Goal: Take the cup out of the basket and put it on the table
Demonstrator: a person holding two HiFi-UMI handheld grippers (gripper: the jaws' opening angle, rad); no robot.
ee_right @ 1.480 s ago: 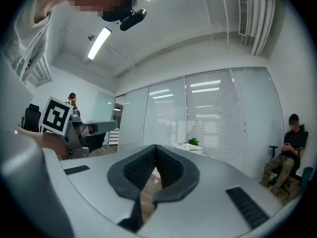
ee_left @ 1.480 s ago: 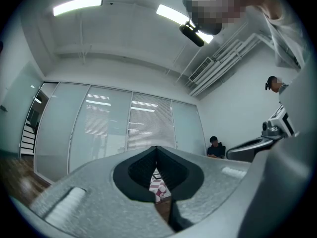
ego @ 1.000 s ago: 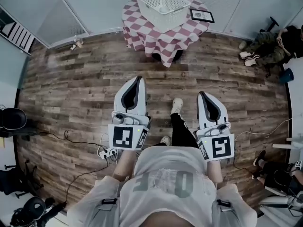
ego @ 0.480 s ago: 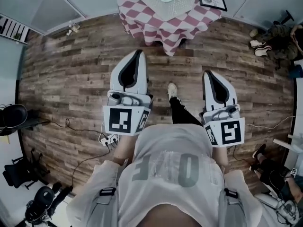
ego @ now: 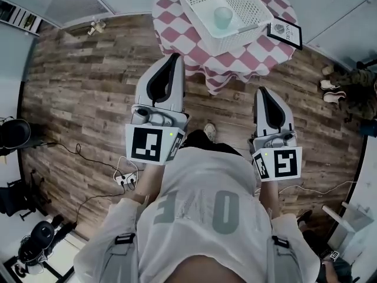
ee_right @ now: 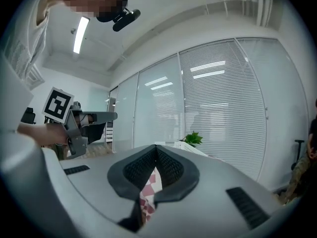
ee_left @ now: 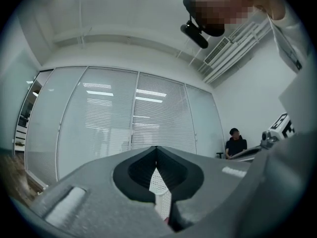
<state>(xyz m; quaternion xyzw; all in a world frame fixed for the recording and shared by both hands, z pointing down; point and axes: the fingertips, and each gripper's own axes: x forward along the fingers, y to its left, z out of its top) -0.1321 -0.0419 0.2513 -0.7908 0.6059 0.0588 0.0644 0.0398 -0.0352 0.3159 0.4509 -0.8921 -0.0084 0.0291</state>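
Note:
A pale green cup (ego: 223, 17) stands inside the white lattice basket (ego: 252, 3) on a round table (ego: 177, 29) with a red-and-white checked cloth, at the top of the head view. My left gripper (ego: 175, 56) is shut and empty, its tips close to the table's near edge. My right gripper (ego: 261, 90) is also shut and empty, a little short of the hanging cloth. In the left gripper view the basket (ee_left: 157, 182) shows through the slit of the closed jaws. In the right gripper view the checked cloth (ee_right: 151, 185) shows in the same way.
A framed picture (ego: 285, 33) lies on the table right of the basket. A small plant (ee_right: 192, 138) rises behind the basket. Cables and a power strip (ego: 122, 180) lie on the wooden floor at left. A seated person (ee_left: 236, 144) is at the far right, by glass walls with blinds.
The table and basket have come much nearer in the head view as I walked toward them. Both grippers travelled forward with me and stayed shut.

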